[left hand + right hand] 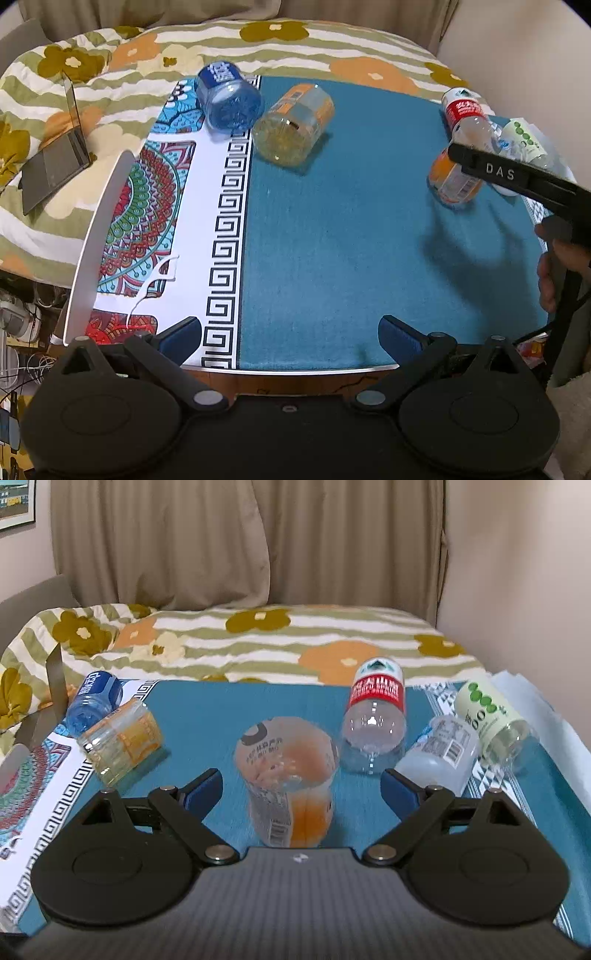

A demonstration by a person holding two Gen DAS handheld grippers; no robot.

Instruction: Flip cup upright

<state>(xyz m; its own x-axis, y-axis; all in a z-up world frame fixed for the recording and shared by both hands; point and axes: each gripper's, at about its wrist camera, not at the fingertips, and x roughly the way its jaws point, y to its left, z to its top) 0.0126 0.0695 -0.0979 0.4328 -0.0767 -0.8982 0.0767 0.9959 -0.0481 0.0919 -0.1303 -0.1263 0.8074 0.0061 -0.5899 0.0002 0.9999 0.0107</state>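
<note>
A clear cup with an orange label [290, 786] stands upright on the teal cloth, between the open fingers of my right gripper [301, 784], untouched as far as I can see. In the left wrist view the same cup [452, 182] sits partly behind the right gripper's black finger [513, 173]. My left gripper [290, 338] is open and empty over the table's near edge. A yellow-orange cup [293, 123] and a blue cup [227, 96] lie on their sides at the far left.
A red-label cup [375, 716], a frosted cup [439, 751] and a green-dot cup [495, 720] lie on their sides at the right. A flowered quilt [258, 642] lies behind the table [295, 370]. A laptop [55, 162] sits on the quilt at left.
</note>
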